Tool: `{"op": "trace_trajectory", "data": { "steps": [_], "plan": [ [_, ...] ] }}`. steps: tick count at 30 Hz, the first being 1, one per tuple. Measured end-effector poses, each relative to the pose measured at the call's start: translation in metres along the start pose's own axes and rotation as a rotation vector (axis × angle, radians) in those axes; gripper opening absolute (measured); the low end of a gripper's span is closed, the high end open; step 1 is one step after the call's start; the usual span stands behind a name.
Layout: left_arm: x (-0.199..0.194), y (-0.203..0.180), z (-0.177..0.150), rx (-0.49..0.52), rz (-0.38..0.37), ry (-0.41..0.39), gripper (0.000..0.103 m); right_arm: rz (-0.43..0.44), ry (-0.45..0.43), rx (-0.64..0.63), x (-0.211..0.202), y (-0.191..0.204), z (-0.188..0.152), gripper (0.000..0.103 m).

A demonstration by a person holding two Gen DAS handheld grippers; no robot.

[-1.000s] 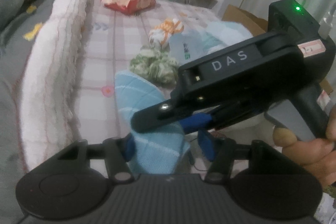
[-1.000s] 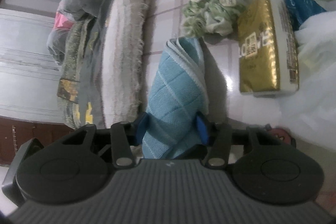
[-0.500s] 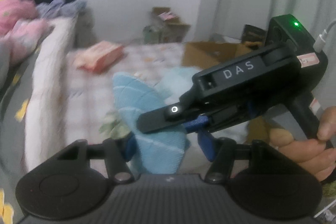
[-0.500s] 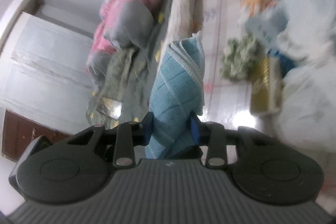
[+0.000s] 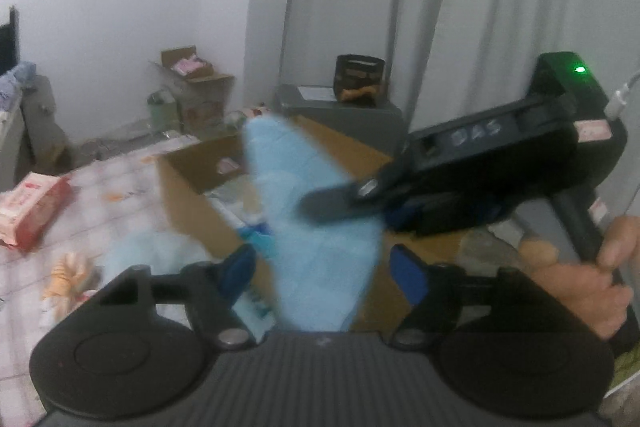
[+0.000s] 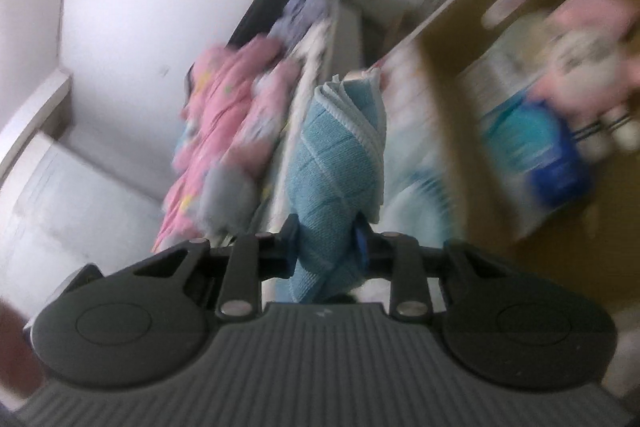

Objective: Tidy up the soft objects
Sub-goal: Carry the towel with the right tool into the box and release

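Right tongs [image 6: 326,247] clamped on folded blue towel [image 6: 336,163], gripped low across the bundle, towel held in the air. Left tongs [image 5: 324,267] spread wide around same towel [image 5: 316,227], blue pads clear of cloth. Judged light, soft, floppy, non-fragile; loose folded edges likely to sag or unfold, so grip across all layers advised. Open cardboard box [image 5: 192,195] just beyond, partly filled; box rim the main snag point. Ample air above.

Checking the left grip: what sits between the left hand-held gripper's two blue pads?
The blue towel hangs between them, apparently untouched by either pad, seen in the left wrist view.
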State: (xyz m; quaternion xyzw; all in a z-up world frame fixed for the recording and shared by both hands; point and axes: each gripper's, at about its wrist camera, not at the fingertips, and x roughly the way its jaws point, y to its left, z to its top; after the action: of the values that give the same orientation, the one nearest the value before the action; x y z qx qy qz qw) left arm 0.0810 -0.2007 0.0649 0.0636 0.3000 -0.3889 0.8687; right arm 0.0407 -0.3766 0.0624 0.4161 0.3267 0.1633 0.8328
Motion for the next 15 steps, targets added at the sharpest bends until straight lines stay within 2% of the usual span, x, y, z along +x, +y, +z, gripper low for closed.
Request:
{"op": "trace_trajectory", "data": {
  "steps": [3,7,10,15],
  "plan": [
    [0.008,0.003,-0.004,-0.026,-0.013,0.017,0.075,-0.114,-0.075,-0.021,-0.029,-0.021,0.021,0.025],
    [0.005,0.02,-0.012,-0.058,0.036,0.029,0.075,-0.33,-0.123,-0.126,-0.048,-0.035,0.046,0.025],
    [-0.008,0.042,-0.02,-0.091,0.083,0.036,0.075,-0.507,-0.123,-0.218,-0.047,-0.045,0.066,0.025],
    [-0.023,0.07,-0.029,-0.138,0.172,0.04,0.075,-0.73,-0.019,-0.375,-0.01,-0.063,0.083,0.025]
  ]
}}
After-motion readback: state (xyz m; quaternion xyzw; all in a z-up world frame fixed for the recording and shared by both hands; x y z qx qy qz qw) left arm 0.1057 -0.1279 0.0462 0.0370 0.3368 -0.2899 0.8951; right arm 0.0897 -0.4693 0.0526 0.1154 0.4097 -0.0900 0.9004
